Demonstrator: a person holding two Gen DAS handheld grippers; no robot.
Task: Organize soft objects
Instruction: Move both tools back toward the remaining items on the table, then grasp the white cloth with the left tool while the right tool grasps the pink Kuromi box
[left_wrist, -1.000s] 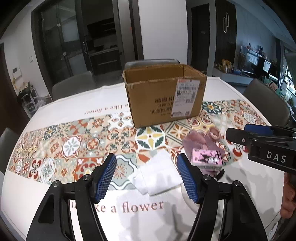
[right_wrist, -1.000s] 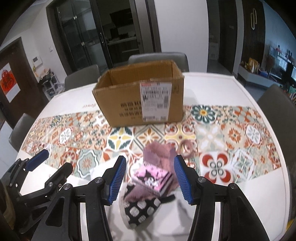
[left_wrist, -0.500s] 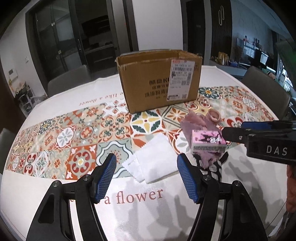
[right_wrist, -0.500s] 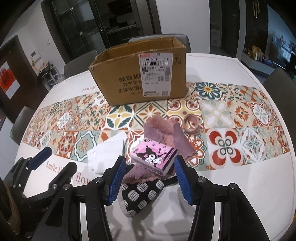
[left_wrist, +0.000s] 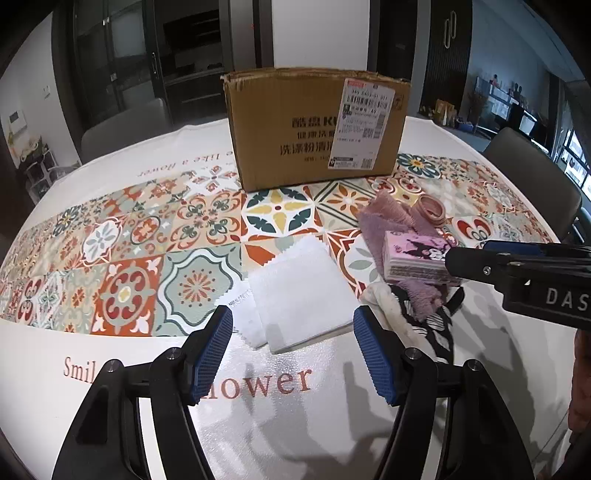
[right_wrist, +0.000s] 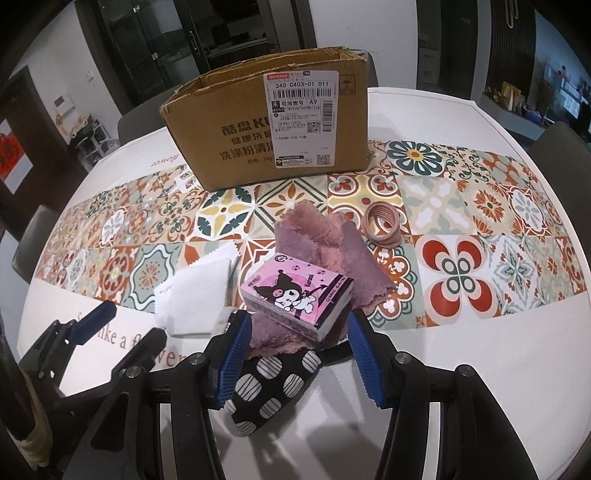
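Note:
A folded white cloth lies on the table just beyond my left gripper, which is open and holds nothing. Right of the cloth is a pile: a pink cartoon tissue pack on a fuzzy purple cloth, over a black-and-white patterned cloth. My right gripper is open, low over the pile's near side, its blue pads either side of the pack and not pressing it. An open cardboard box stands behind the pile. In the left wrist view the right gripper reaches in beside the pack.
A pink tape roll lies right of the purple cloth. The round table has a white cover with a tiled pattern band across it. Grey chairs stand around the table. The left gripper shows at the left edge of the right wrist view.
Both grippers have sunk toward the table, so the white cloth and the pile look larger and closer. Their jaws stand as wide as before. No object has moved.

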